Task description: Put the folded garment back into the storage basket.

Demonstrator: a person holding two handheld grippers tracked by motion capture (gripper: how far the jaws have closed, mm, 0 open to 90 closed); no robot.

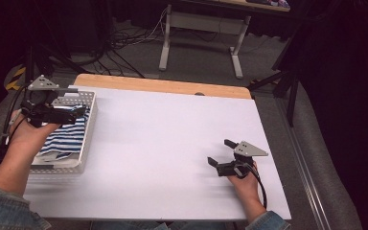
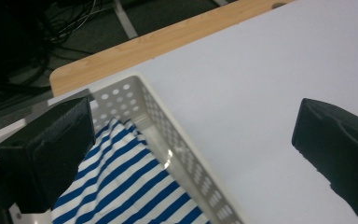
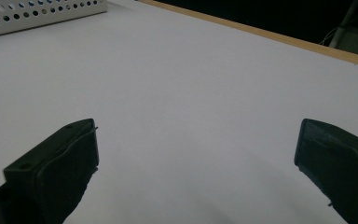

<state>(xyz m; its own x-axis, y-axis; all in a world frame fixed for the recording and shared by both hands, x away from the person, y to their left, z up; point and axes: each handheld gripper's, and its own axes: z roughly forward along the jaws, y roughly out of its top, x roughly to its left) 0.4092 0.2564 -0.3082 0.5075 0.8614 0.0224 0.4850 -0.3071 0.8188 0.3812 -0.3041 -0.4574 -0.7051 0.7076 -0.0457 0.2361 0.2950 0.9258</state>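
Note:
A blue-and-white striped cloth [image 1: 69,136] lies bunched inside a white perforated basket [image 1: 90,129] at the table's left edge. My left gripper [image 1: 80,112] hovers over the basket's far end, open, with nothing between its jaws. In the left gripper view the cloth [image 2: 121,186] lies below the left jaw, the basket wall [image 2: 186,163] runs between the jaws, and the left gripper [image 2: 196,135] stands wide. My right gripper [image 1: 220,152] rests near the table's right front, open and empty, pointing left. The right gripper [image 3: 196,154] faces bare white tabletop, with the basket [image 3: 37,14] far off.
The white tabletop [image 1: 172,143] stretches between the two hands, with a wooden strip [image 1: 163,85] along its far edge. Behind it stand another table's white legs [image 1: 165,48] and cables [image 1: 124,43] on the floor.

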